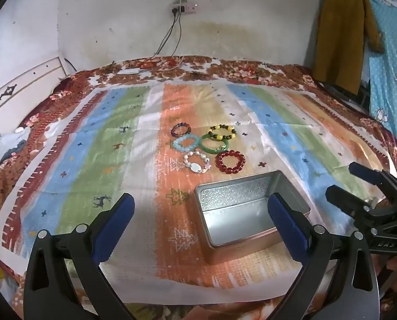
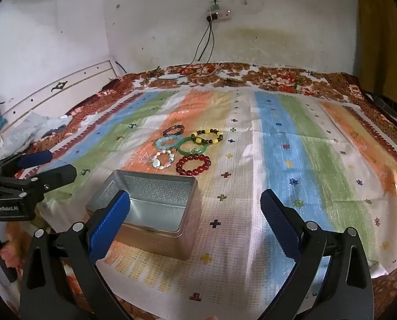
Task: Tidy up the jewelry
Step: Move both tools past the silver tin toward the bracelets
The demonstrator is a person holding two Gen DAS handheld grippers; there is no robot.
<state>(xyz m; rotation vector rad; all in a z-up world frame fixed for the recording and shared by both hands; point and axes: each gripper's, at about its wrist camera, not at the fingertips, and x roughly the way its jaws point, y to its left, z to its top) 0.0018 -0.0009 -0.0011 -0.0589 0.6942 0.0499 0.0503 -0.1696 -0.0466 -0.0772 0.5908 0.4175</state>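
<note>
So: nothing stowed. Rectangular silver metal tin below my left gripper empty; six beaded bracelets ahead on striped cloth. Left gripper, right gripper both wide apart, holding nothing.

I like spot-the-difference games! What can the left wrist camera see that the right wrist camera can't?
Only the left wrist view shows the blue curtain with cartoon animals, and the right tongs from the side. Only the right wrist view shows the left tongs from the side, with fingers gripping the handle. Both show six bracelets, the red bracelet nearest the open metal tin, on the striped cloth.
</note>
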